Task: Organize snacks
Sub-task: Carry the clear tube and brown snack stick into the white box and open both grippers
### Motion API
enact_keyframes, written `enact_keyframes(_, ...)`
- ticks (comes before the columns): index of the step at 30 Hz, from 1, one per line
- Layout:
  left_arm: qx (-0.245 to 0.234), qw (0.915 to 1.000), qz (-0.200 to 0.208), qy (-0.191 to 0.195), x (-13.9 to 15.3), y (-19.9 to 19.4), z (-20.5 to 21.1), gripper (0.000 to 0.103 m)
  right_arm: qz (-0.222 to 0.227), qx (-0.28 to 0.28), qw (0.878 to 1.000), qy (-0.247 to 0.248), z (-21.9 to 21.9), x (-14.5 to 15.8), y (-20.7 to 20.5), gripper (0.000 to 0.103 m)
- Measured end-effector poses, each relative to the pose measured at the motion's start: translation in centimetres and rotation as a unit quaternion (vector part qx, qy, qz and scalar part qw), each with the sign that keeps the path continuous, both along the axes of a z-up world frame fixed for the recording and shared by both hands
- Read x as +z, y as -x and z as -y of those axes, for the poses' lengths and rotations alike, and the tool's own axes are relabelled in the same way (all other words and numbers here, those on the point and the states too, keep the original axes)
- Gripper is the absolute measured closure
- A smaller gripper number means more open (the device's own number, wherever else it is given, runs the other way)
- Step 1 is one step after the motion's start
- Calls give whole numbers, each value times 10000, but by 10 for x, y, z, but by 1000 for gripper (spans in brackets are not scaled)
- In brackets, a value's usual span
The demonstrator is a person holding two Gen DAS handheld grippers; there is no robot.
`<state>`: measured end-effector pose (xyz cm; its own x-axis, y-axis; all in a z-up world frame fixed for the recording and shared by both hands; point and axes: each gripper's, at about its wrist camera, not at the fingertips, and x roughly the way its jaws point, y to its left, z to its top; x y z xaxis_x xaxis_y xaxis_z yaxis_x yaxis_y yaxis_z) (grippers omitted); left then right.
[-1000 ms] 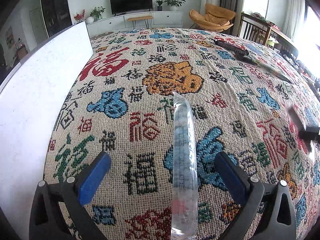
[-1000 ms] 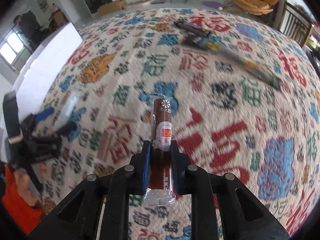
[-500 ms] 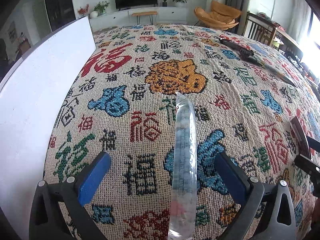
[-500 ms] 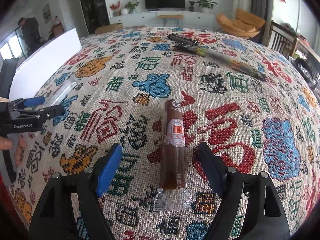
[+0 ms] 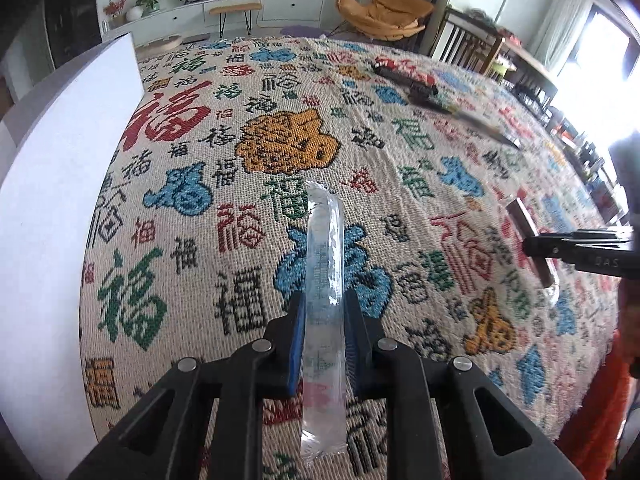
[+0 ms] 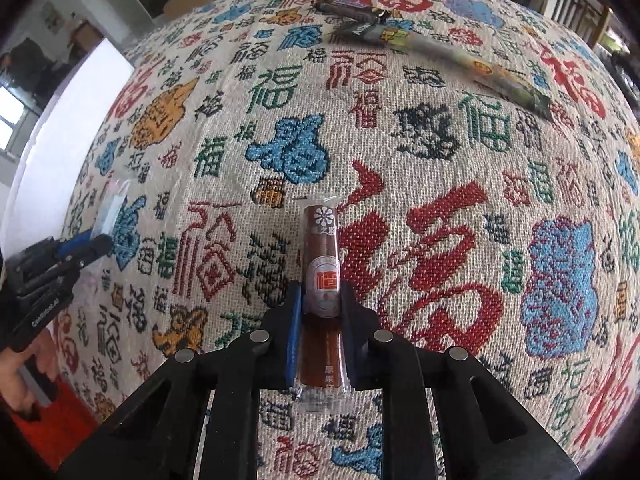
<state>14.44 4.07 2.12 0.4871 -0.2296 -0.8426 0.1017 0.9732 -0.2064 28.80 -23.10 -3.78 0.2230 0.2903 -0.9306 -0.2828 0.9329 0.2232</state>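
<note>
Left gripper [image 5: 323,332] pinching clear stick [image 5: 323,280], right gripper [image 6: 319,320] pinching brown stick [image 6: 322,280], each stick's long axis running straight ahead between fingers, other snacks [image 6: 432,46] lying far ahead

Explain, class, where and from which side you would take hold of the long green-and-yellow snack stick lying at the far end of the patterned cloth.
Grip the long snack stick near its middle, coming from above with the fingers astride its narrow width. It lies flat and slender on the patterned cloth, so its long sides are free. Avoid the end by the dark wrapped snack, which looks to touch it.
</note>
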Motion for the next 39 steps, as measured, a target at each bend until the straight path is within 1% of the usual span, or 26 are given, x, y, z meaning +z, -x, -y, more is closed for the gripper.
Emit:
enact_keyframes(2, 143, 9986, 160, 492, 19, 19, -19, 85, 94, 5, 9999, -135, 0, 15, 8, 85)
enact_keyframes(4, 255, 9943, 397, 957, 47, 38, -39, 85, 166, 113, 9990, -387, -13, 38, 16, 85)
enact_keyframes(6, 367, 9897, 698, 1194, 79, 57, -64, 85, 298, 394, 9959, -761, -41, 71, 25, 85)
enact_keyframes(7, 430, 9881, 846, 1207, 95, 64, -77, 85, 378, 571, 9933, -932, -60, 88, 28, 85)
enact_keyframes(9, 658, 9853, 1155, 1069, 129, 82, -110, 85, 575, 1012, 9843, -1323, -103, 126, 42, 85)
enact_keyframes(11, 970, 9834, 1284, 837, 149, 94, -147, 85, 706, 1479, 9708, -1749, -155, 160, 56, 85)
enact_keyframes(13, 1423, 9806, 1314, 299, 160, 105, -184, 85, 763, 1889, 9569, -2068, -205, 182, 73, 84)
enact_keyframes(15, 1852, 9755, 1184, -127, 157, 112, -214, 83, 760, 2287, 9432, -2287, -259, 193, 90, 84)
enact_keyframes(16, 2073, 9724, 1025, -305, 151, 114, -230, 71, 766, 2423, 9388, -2327, -280, 194, 96, 84)
enact_keyframes(17, 2297, 9682, 870, -468, 144, 116, -245, 46, 788, 2541, 9361, -2301, -302, 193, 103, 81)
enact_keyframes(18, 2510, 9624, 803, -658, 138, 119, -256, 34, 851, 2629, 9350, -2225, -319, 190, 108, 77)
enact_keyframes(19, 2714, 9549, 810, -894, 133, 125, -265, 25, 927, 2688, 9346, -2136, -330, 187, 111, 59)
enact_keyframes(20, 2883, 9479, 823, -1081, 128, 132, -271, 25, 1047, 2693, 9354, -2040, -334, 184, 114, 50)
enact_keyframes(21, 2960, 9454, 816, -1093, 123, 137, -274, 25, 1197, 2656, 9355, -2001, -331, 181, 116, 44)
enact_keyframes(23, 3046, 9455, 885, -734, 115, 148, -276, 25, 1349, 2565, 9367, -1967, -311, 171, 114, 44)
enact_keyframes(24, 3051, 9466, 901, -526, 112, 147, -276, 25, 1412, 2490, 9396, -1878, -300, 164, 109, 41)
enact_keyframes(25, 3013, 9486, 909, -330, 110, 146, -268, 25, 1489, 2395, 9434, -1747, -284, 154, 103, 35)
enact_keyframes(27, 2779, 9556, 973, -123, 110, 141, -248, 25, 1674, 2150, 9530, -1323, -245, 126, 87, 33)
enact_keyframes(28, 2569, 9608, 1041, -44, 113, 136, -230, 25, 1739, 2037, 9575, -1072, -228, 113, 74, 33)
enact_keyframes(30, 2085, 9712, 1151, 77, 117, 124, -188, 24, 1857, 1682, 9674, -365, -176, 77, 57, 33)
enact_keyframes(32, 1556, 9804, 1193, 213, 120, 109, -146, 17, 1924, 1266, 9728, 237, -118, 45, 43, 33)
enact_keyframes(33, 1315, 9837, 1190, 296, 119, 100, -125, 15, 1962, 1075, 9738, 415, -93, 39, 37, 33)
enact_keyframes(34, 1045, 9868, 1168, 411, 116, 90, -99, 9, 2007, 870, 9742, 558, -67, 30, 31, 33)
enact_keyframes(35, 859, 9884, 1144, 509, 113, 79, -81, 5, 2055, 636, 9744, 659, -39, 23, 27, 33)
enact_keyframes(37, 573, 9910, 1038, 619, 98, 55, -40, 4, 2113, 228, 9746, 712, 4, 15, 20, 33)
enact_keyframes(39, 443, 9934, 843, 646, 72, 29, -3, 4, 2136, -151, 9740, 737, 39, 8, 18, 33)
